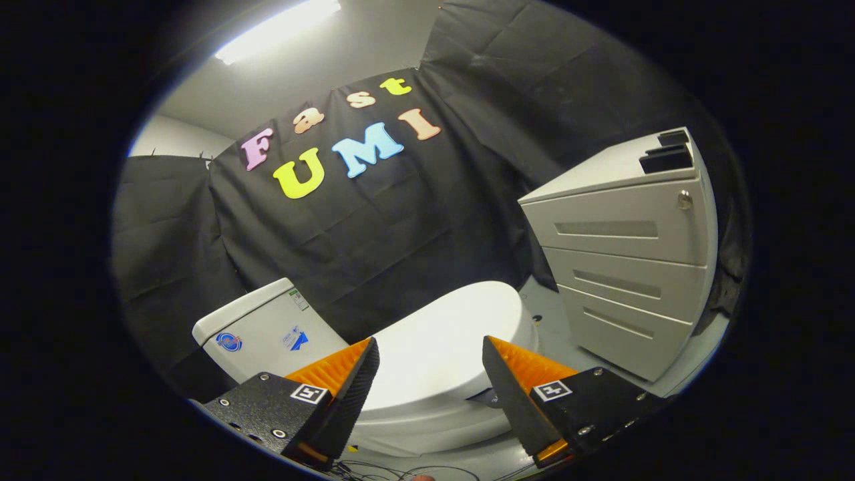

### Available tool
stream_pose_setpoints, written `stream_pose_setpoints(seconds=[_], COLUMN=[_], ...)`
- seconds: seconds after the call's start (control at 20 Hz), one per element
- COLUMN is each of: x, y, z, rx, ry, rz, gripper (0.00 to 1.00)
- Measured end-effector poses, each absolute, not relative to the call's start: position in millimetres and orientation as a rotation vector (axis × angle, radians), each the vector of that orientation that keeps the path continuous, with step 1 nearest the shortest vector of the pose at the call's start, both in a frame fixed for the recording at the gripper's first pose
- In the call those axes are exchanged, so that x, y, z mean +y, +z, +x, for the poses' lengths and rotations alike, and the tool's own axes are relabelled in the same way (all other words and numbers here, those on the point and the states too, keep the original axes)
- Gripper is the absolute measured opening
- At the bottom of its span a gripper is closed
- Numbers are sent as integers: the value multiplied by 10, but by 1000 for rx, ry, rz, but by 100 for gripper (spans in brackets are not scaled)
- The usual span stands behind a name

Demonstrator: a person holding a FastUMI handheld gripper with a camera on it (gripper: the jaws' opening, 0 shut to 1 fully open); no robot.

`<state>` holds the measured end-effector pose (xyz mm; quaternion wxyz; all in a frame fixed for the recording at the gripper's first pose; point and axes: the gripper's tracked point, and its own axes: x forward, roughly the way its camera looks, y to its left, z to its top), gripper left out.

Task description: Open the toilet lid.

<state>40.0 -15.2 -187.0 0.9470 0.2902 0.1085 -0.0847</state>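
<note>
Black cloth walls back a closed toilet lid (447, 341) beyond the gripper (431, 374), whose fingers stand apart, empty; approach seems underway, next needing its front edge hooked.

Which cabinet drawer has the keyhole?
The top drawer of the drawer cabinet: its lock sits at the upper corner; the two drawers below show only handle slots.

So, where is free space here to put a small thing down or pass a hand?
Bare floor runs between the closed toilet lid and the drawer cabinet. The cabinet's flat top is bare in front. Cables crowd the floor under the open gripper.
</note>
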Motion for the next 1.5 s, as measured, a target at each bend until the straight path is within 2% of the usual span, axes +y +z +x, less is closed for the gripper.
stream_pose_setpoints(seconds=[0.65, 0.85, 0.95, 1.05, 1.4, 1.5], x=[-429, -369, -328, -330, -349, -353], y=[-2781, -3003, -3091, -3167, -3348, -3363], z=[308, 364, 384, 422, 453, 512], rx=[333, 376, 393, 400, 429, 421], ry=[-392, -394, -392, -396, -425, -420], rz=[958, 1058, 1094, 1116, 1191, 1208], gripper=[95, 93, 87, 77, 36, 31])
